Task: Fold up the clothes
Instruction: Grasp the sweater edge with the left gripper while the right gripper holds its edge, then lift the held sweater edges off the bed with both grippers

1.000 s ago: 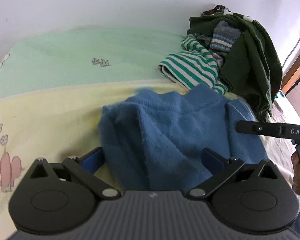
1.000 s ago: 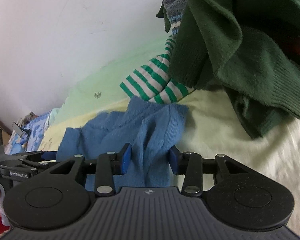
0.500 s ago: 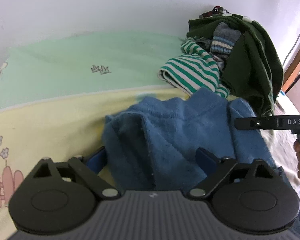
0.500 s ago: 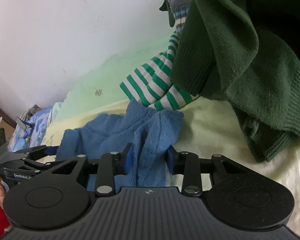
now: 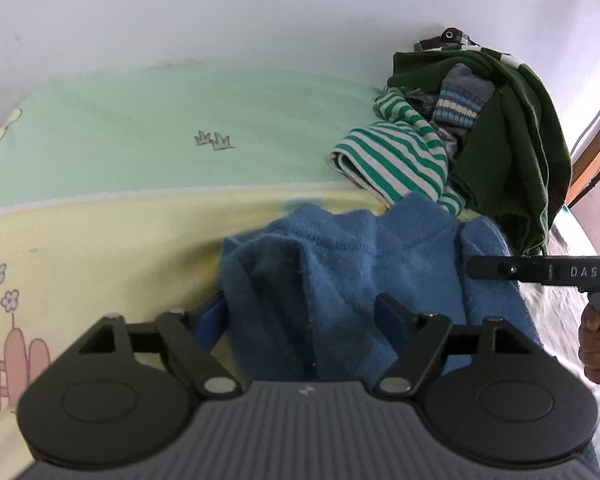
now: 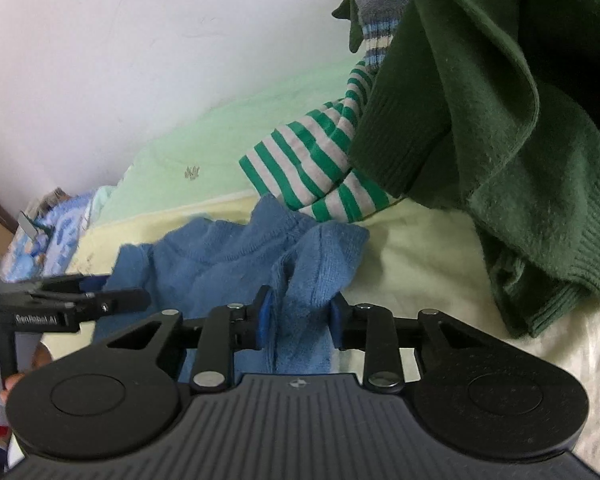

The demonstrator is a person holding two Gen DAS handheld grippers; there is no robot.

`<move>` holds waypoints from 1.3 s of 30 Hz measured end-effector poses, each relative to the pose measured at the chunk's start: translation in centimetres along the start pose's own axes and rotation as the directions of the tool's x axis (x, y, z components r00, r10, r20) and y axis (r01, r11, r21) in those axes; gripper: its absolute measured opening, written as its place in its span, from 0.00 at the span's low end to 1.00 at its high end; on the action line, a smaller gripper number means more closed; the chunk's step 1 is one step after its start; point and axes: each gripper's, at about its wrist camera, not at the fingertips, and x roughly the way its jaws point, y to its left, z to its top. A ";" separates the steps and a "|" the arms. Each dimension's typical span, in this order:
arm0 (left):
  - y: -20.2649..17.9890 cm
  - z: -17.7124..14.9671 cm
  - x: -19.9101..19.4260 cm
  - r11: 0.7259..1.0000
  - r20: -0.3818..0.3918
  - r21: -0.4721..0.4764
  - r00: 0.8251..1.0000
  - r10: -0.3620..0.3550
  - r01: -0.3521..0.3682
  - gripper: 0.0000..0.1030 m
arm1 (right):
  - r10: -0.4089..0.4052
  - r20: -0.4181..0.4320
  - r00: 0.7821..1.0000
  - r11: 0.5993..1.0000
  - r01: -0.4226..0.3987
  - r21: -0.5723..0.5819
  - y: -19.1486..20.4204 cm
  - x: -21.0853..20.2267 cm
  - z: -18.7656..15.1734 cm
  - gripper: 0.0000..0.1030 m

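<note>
**A:** Where does the blue sweater point(image 5: 352, 280) lie from your jaws right now?

**B:** It lies bunched on the bed point(image 5: 112, 236), just on your side of the clothes pile point(image 5: 496, 128) and touching its striped top point(image 5: 396, 160). Its ribbed edge runs across your view, left to right, and that is the axis a fold would turn on.

**A:** And your two grippers?

**B:** Your right gripper point(image 6: 300, 322) sits at the sweater's pile-side end, jaws closed in on a fold of blue knit. After tightening they have just eased slightly, but the pads look to be still pressing the cloth. Your left gripper point(image 5: 300, 314) is at the end farther from the pile. Its jaws have just been closing, yet they stand apart, with a hump of sweater between them, not pinched.

**A:** So which hand is ahead?

**B:** Your right, I judge; the left must finish closing before you lift.
</note>
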 end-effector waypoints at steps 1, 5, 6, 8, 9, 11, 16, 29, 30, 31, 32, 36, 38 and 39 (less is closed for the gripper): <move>-0.1 0.0 0.0 1.000 0.000 -0.001 1.000 0.001 -0.001 0.72 | 0.011 0.000 1.000 1.000 -0.011 0.011 -0.1 0.0 0.0 0.36; 0.3 0.1 -0.1 1.000 0.001 -0.007 1.000 -0.009 0.009 0.69 | 0.043 0.000 0.999 0.999 -0.043 0.005 0.5 -0.1 -0.1 0.62; 0.3 0.1 -0.1 1.000 0.002 -0.004 1.000 -0.005 0.005 0.67 | 0.039 0.002 0.999 0.999 -0.039 0.006 0.7 0.0 -0.1 0.63; 0.3 0.1 -0.1 1.000 0.006 0.003 1.000 0.002 -0.002 0.63 | 0.036 0.011 0.999 0.999 -0.036 0.009 0.9 0.1 -0.1 0.67; 0.2 0.0 -0.1 1.000 0.010 0.009 1.000 0.012 -0.012 0.60 | 0.040 0.017 0.999 0.999 -0.040 0.015 0.9 0.2 -0.1 0.69; 0.1 -0.1 -0.1 0.999 0.019 0.022 0.999 0.028 -0.029 0.56 | 0.053 0.028 0.998 0.998 -0.054 0.042 0.6 0.4 0.0 0.68; 0.4 -0.1 -0.2 1.000 0.024 0.000 0.999 0.026 -0.026 0.31 | -0.019 0.005 1.000 0.999 0.019 0.038 0.0 0.5 0.5 0.20; 0.6 0.2 0.3 0.996 0.010 -0.056 0.997 -0.075 0.075 0.77 | 0.070 0.003 0.998 0.997 -0.070 0.028 -0.9 0.7 0.5 0.30; 0.5 0.3 0.5 0.993 0.009 -0.065 0.996 -0.094 0.095 0.86 | 0.079 0.007 0.997 0.996 -0.079 0.034 -0.9 0.7 0.5 0.31; 0.2 0.2 0.6 0.994 0.014 -0.056 0.996 -0.089 0.089 0.86 | 0.089 0.012 0.996 0.995 -0.090 0.038 -1.0 0.9 0.5 0.32; -0.2 0.1 0.6 0.996 0.020 -0.044 0.997 -0.078 0.079 0.82 | 0.099 0.018 0.995 0.994 -0.100 0.040 -1.0 1.1 0.5 0.32; -0.1 -0.3 0.2 0.999 0.042 -0.012 0.999 -0.035 0.036 0.58 | 0.103 0.017 0.995 0.994 -0.104 0.024 -1.1 1.1 0.6 0.29; 1.4 0.2 0.0 0.995 0.028 -0.073 0.997 -0.067 0.069 0.46 | 0.108 0.005 0.994 0.994 -0.108 0.021 -1.3 1.0 0.7 0.24; 2.0 0.4 -0.1 0.992 0.023 -0.096 0.997 -0.074 0.076 0.37 | 0.107 0.004 0.994 0.994 -0.107 0.025 -1.4 1.0 0.8 0.23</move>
